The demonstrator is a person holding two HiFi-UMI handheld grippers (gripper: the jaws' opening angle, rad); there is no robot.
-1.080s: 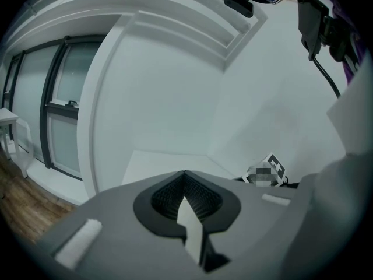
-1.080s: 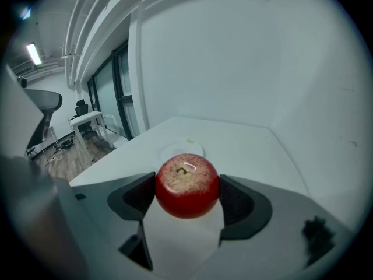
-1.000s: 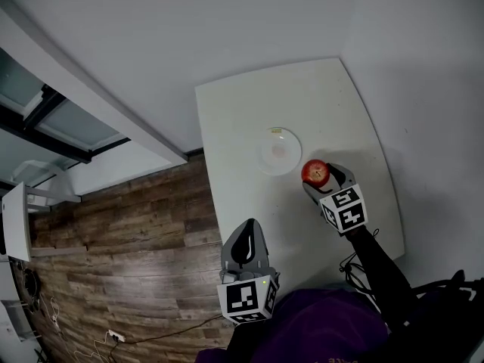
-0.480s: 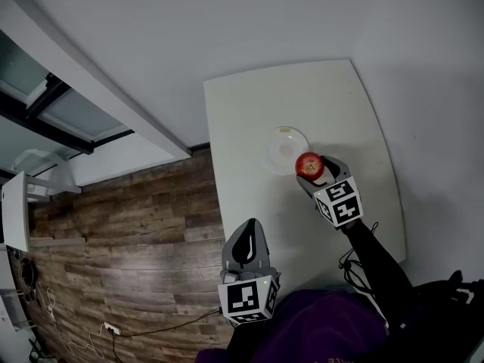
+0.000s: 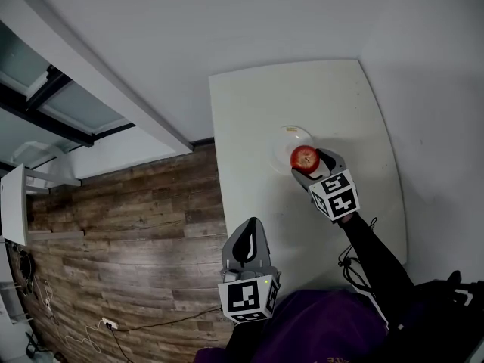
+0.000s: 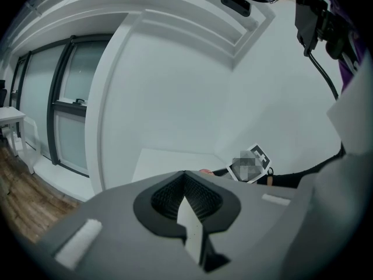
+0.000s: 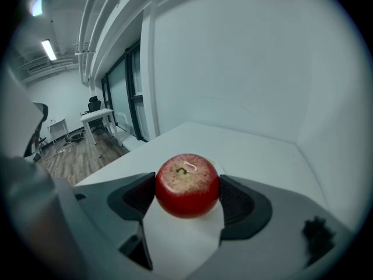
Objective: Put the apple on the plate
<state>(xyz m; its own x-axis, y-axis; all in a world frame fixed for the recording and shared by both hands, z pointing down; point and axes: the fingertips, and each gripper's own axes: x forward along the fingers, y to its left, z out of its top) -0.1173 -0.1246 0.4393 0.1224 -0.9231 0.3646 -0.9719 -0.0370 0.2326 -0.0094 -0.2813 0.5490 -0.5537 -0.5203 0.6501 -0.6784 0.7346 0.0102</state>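
A red apple sits upright, stem up, between the jaws of my right gripper, which is shut on it. In the head view the apple hangs over the near right part of the white plate, which lies on the white table. The plate is mostly hidden behind the apple in the right gripper view. My left gripper is shut on nothing, held at the table's near left corner, far from the plate.
The table stands in a corner, with white walls on its far and right sides. Wooden floor lies to the left. A black cable rests near the table's front edge. A desk and chair stand far off in the room.
My right gripper has carried the apple left and away from me, from beside the plate's right edge to over the plate. The left gripper has stayed put.
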